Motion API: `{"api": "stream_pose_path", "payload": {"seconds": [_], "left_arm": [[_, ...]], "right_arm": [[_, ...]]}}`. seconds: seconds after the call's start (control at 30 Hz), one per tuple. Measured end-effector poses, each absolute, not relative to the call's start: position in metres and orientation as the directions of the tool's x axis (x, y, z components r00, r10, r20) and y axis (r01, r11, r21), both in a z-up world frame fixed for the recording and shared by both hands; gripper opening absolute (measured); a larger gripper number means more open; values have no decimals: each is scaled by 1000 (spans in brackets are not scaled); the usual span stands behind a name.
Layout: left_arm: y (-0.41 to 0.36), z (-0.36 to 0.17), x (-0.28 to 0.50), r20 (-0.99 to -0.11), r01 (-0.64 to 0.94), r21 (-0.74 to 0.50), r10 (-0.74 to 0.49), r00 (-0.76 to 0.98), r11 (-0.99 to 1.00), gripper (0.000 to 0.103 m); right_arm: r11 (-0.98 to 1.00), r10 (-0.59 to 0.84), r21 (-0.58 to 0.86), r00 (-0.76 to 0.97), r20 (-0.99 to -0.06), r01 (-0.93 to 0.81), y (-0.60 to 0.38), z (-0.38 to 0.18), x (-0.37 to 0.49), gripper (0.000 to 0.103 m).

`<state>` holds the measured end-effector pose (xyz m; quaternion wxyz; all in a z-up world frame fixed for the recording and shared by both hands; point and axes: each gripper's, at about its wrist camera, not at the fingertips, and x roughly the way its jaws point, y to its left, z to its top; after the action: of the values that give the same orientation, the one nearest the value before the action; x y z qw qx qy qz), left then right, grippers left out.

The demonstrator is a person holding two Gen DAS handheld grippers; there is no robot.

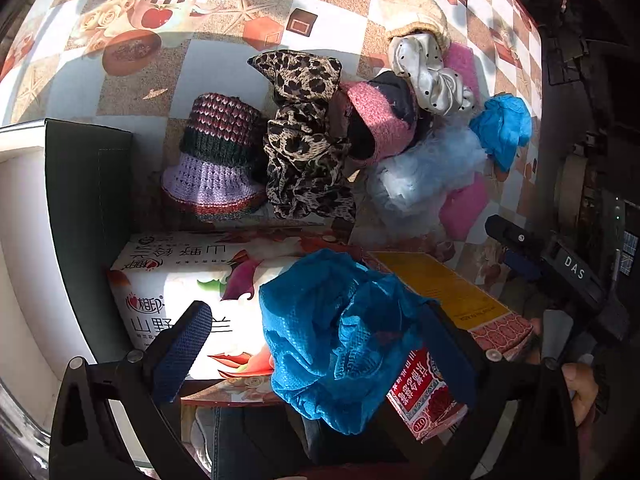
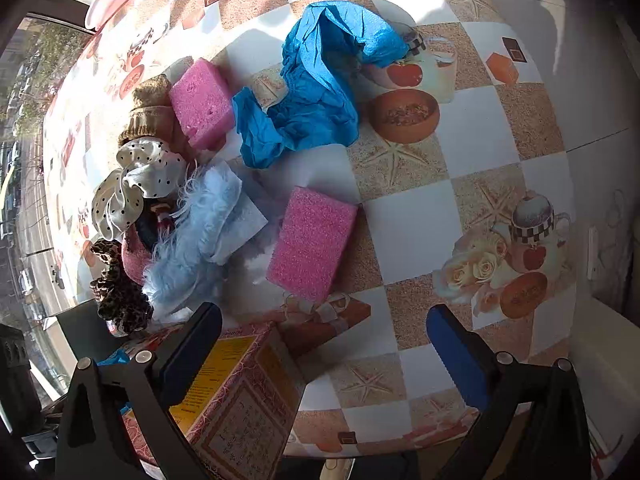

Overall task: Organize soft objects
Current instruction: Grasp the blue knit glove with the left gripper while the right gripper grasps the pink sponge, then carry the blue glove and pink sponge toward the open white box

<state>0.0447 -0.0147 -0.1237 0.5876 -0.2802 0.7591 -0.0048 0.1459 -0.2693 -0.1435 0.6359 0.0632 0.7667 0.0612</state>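
My left gripper [image 1: 320, 344] stands open with a crumpled blue cloth [image 1: 336, 336] draped between its fingers and hanging over the right one, above a white tissue pack [image 1: 180, 292]. Behind lie a striped knit hat [image 1: 216, 164], a leopard scrunchie [image 1: 304, 136], a pink knit band [image 1: 380, 120], a dotted white scrunchie [image 1: 432, 80] and pale blue fluff [image 1: 424, 168]. My right gripper [image 2: 324, 352] is open and empty over the table, near a pink sponge [image 2: 312, 240]. A second pink sponge [image 2: 202, 102] and a second blue cloth [image 2: 316, 88] lie farther off.
A yellow and red cardboard box [image 2: 236, 392] lies at the table's front edge by my right gripper's left finger; it also shows in the left wrist view [image 1: 452, 300]. A dark green panel [image 1: 88, 216] stands at the left. The checked tablecloth [image 2: 420, 216] covers the table.
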Motion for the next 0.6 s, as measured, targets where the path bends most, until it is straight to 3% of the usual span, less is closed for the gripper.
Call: {"api": "stream_pose_path", "payload": {"seconds": [0.2, 0.3, 0.4, 0.47, 0.53, 0.6], "left_arm": [[-23, -134, 38, -912, -400, -254, -356, -204, 881, 101], [-25, -133, 38, -920, -375, -246, -337, -201, 894, 92], [-29, -129, 44, -931, -342, -219, -301, -207, 914, 76], [-32, -126, 45, -938, -320, -214, -286, -198, 923, 55], [-28, -123, 45, -935, -324, -237, -305, -179, 916, 37], [-26, -121, 44, -929, -335, -271, -337, -156, 903, 31]], "right_arm": [[988, 146, 151, -215, -966, -6, -259, -177, 155, 103], [990, 133, 141, -219, -967, -18, -255, -191, 160, 103], [993, 95, 109, -218, -971, -52, -249, -201, 161, 103], [995, 69, 84, -213, -975, -61, -246, -204, 158, 100], [996, 39, 53, -187, -982, -71, -245, -202, 156, 95], [997, 15, 28, -163, -986, -75, -246, -198, 154, 80]]}}
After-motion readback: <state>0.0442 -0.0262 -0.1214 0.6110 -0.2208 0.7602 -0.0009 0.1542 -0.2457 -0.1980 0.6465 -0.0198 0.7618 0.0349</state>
